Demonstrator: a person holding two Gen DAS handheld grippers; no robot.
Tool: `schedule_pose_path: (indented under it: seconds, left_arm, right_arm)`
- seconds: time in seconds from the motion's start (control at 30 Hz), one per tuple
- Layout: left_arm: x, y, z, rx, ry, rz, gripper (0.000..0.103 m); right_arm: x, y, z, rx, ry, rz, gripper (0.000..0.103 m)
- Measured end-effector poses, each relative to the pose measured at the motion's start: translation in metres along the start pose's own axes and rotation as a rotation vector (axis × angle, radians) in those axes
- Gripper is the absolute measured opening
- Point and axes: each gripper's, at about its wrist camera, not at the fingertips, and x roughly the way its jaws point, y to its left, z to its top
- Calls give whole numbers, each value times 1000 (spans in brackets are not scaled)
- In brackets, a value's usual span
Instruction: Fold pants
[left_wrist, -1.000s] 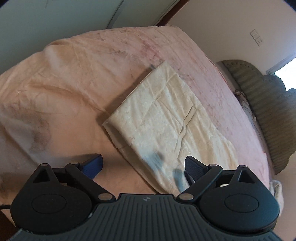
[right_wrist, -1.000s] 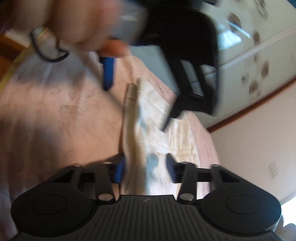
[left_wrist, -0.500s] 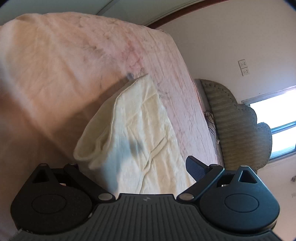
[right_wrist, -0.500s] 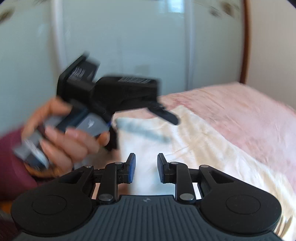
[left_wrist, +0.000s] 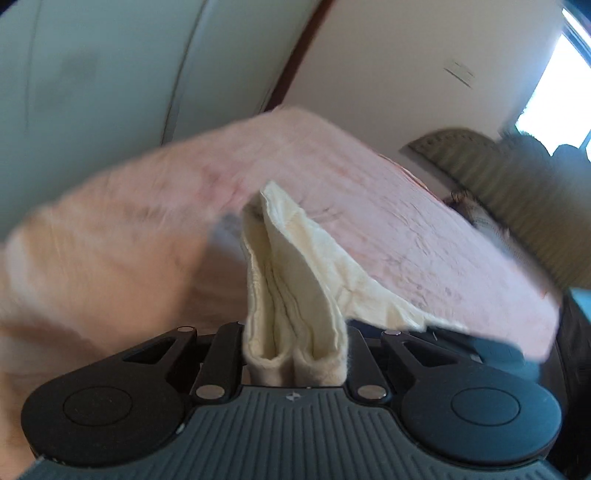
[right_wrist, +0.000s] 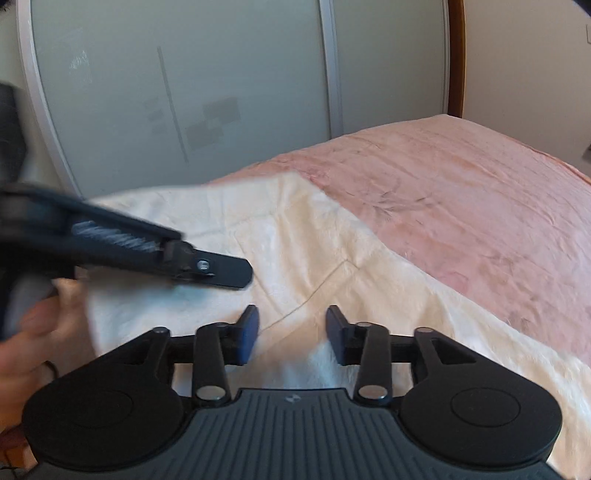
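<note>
The left gripper (left_wrist: 295, 354) has just squeezed shut and pinches a thick fold of the cream pants (left_wrist: 295, 295), lifting that end off the pink bed cover (left_wrist: 406, 206). The right gripper (right_wrist: 291, 332) has just been opening; its blue pads (right_wrist: 248, 334) hang apart over the pants, touching nothing. I can read no words anywhere.

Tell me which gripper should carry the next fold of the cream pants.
Left. The left gripper, whose jaws have just closed, already pinches a bunched edge of the cream fabric pants above the pink bedspread. The right gripper is open, holding nothing.
</note>
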Motion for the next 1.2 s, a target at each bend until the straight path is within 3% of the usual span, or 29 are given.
schedule_pose_path:
  seconds: [0.07,0.13,0.23,0.33,0.47,0.63,0.8,0.97,1.1,1.2]
  left_arm:
    - [-23,-33,-8,129,-75,64,11]
    - [-46,-62,-15,214,-145,61,11]
    - [-76,-109,-26,271,-219,-9,12]
    - [-95,-159,-41,324,-243,-103,12]
    - [-100,-233,-71,445,-212,-230,16]
    - [-81,-310,-125,577,-133,-360,18]
    - [-39,-360,-166,636,-42,-404,18]
    - [-12,-379,-191,648,-3,-401,19]
    - [14,-380,-199,633,122,-430,26]
    - [22,-375,-207,649,158,-469,34]
  right_arm:
    - [-10,-2,0,21,-60,8,43]
    - [-34,-6,-1,9,-128,25,43]
    - [-81,-27,-11,36,-242,57,43]
    - [-137,-56,-33,122,-336,56,43]
    - [-205,-91,-77,191,-394,-40,43]
    - [-262,-131,-144,269,-373,-173,44]
    - [-285,-160,-197,314,-314,-301,44]
    - [-287,-183,-225,319,-272,-360,44]
    - [-282,-198,-247,392,-197,-378,44]
    - [-292,-201,-270,472,-156,-407,49]
